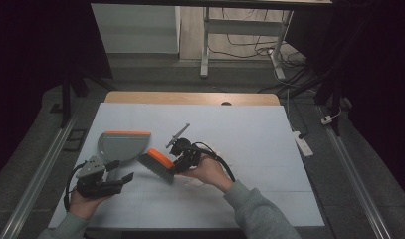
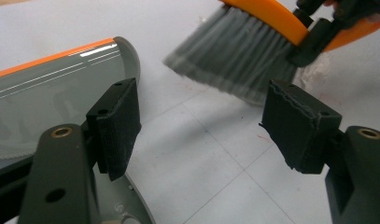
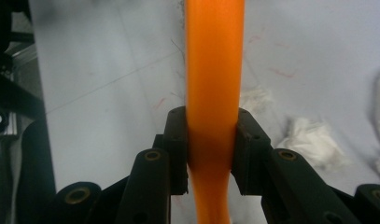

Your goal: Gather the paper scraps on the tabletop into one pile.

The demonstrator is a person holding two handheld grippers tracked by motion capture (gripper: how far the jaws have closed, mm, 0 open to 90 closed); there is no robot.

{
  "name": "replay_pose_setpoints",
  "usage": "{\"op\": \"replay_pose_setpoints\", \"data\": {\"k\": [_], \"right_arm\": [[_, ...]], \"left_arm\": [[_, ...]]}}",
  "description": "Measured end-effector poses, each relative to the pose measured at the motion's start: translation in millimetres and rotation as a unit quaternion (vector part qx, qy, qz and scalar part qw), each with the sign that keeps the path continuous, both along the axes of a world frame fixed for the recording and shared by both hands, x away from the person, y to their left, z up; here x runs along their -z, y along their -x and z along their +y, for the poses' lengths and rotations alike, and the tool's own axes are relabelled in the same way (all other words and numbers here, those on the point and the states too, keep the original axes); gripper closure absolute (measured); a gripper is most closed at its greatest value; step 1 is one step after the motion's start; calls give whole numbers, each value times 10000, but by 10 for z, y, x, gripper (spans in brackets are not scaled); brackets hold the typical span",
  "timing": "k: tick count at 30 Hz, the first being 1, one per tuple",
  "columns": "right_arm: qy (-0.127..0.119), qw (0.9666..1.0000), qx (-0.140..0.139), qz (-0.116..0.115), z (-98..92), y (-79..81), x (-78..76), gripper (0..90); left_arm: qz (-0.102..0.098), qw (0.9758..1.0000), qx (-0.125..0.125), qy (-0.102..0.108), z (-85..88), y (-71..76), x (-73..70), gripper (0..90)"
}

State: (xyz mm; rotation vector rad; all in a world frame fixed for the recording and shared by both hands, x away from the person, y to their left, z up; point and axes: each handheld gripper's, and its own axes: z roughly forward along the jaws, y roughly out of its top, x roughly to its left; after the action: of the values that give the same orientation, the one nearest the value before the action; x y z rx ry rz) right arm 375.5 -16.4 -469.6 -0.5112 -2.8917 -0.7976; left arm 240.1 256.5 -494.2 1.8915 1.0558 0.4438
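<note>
A hand brush with an orange back and grey bristles hangs just above the white table cover, near the middle. My right gripper is shut on its orange handle, both pads pressed against the sides. The grey dustpan with an orange lip lies to the left of the brush. My left gripper sits at the front left beside the dustpan's handle, open with nothing between its pads. From the left gripper view, the dustpan lies left and the brush bristles lie ahead.
White crumpled scraps lie on the table cover near my right hand. The table's wooden far edge shows beyond the cover. A power strip lies on the floor to the right.
</note>
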Motion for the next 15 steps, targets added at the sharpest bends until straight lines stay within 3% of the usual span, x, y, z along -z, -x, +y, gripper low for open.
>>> {"op": "replay_pose_setpoints", "data": {"k": [4,9,15], "right_arm": [[176,9996,203,-32,-59,-87,23,695],[268,9976,537,-360,-184,-164,-37,695],[36,9961,746,-479,-333,-211,-161,696]], "left_arm": [[7,10000,24,-9,-4,3,1,286],[-1,10000,22,-12,-6,4,0,286],[-9,10000,17,-21,-8,5,-2,286]]}}
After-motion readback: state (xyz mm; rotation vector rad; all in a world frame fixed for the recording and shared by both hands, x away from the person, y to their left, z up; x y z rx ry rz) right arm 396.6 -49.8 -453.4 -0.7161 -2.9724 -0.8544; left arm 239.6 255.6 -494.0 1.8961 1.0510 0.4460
